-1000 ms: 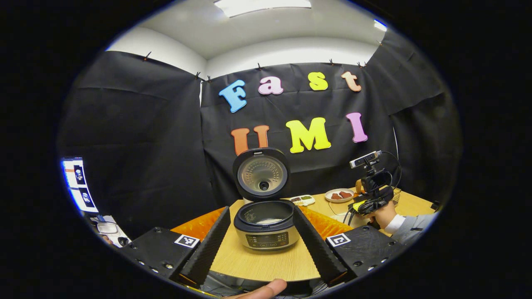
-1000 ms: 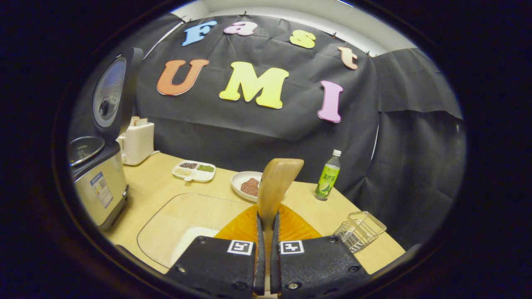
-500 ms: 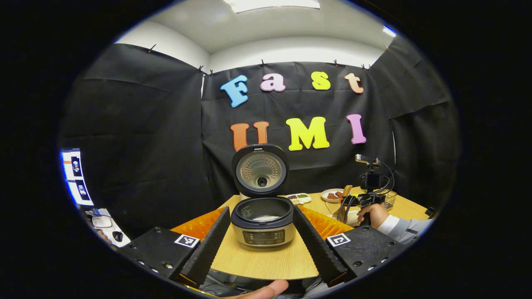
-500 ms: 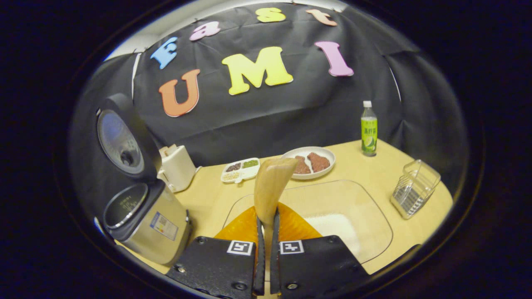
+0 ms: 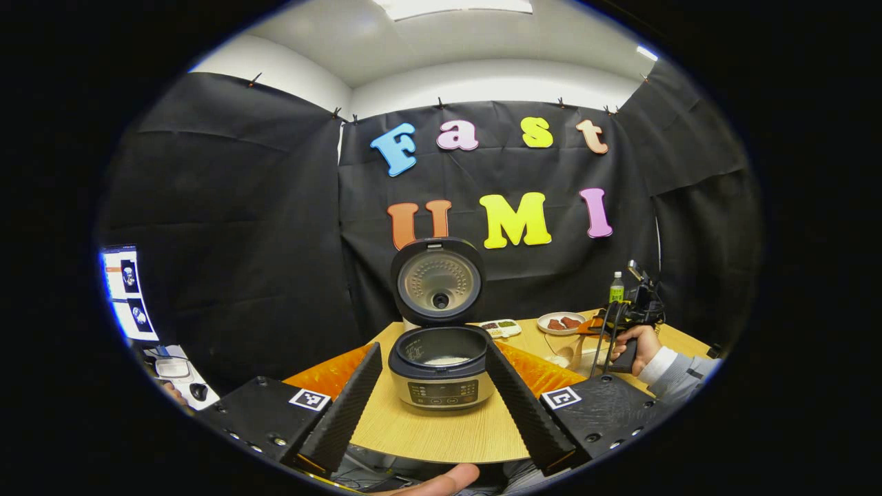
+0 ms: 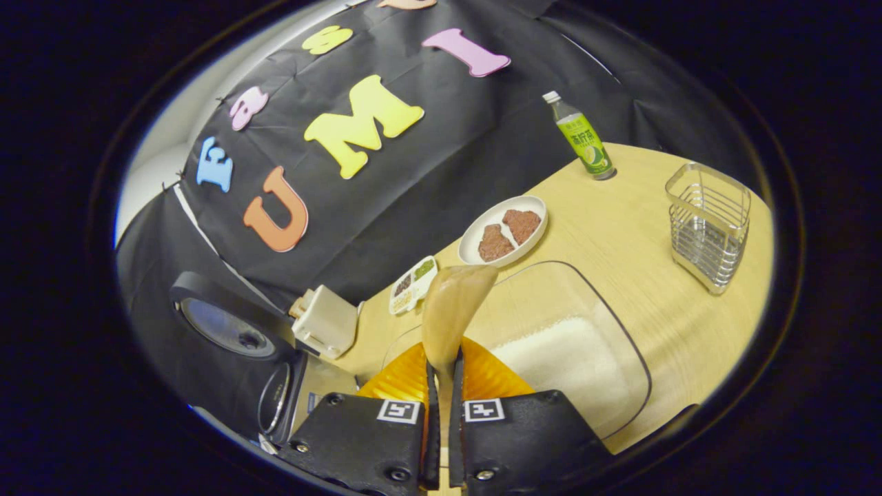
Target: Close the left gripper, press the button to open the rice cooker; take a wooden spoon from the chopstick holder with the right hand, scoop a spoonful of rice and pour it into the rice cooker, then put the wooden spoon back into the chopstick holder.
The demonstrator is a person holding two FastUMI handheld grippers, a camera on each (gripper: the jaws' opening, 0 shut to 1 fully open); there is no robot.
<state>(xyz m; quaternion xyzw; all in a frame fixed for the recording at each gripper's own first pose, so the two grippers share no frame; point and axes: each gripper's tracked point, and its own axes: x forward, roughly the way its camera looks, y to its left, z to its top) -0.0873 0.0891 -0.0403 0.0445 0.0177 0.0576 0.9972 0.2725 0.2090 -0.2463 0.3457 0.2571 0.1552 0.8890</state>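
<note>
The wooden spoon stands between the fingers of the right tongs, which are clamped on its handle; its long axis runs straight away from the camera along the fingers, bowl end forward and up, the bowl tipped slightly to the right in the right gripper view. I cannot tell whether any rice lies in the bowl. Below and just beyond it sits a clear shallow tray on the table, holding a heap of white rice in its near part. Past the tray is a white plate with two brown pieces on it, and beside that a small divided dish with dark, green and pale fillings. A wire chopstick holder stands upright near the table's right side, well apart from the spoon, and a green-labelled bottle stands farther back. To the left of the spoon are a white toaster and the rice cooker. In the left gripper view the rice cooker faces the camera with its lid swung upright and open, a little white rice lying in the inner pot. The left tongs are spread wide apart, their fingers framing the cooker without touching it. At the right a hand holds the right tongs' handle above the table.
</note>
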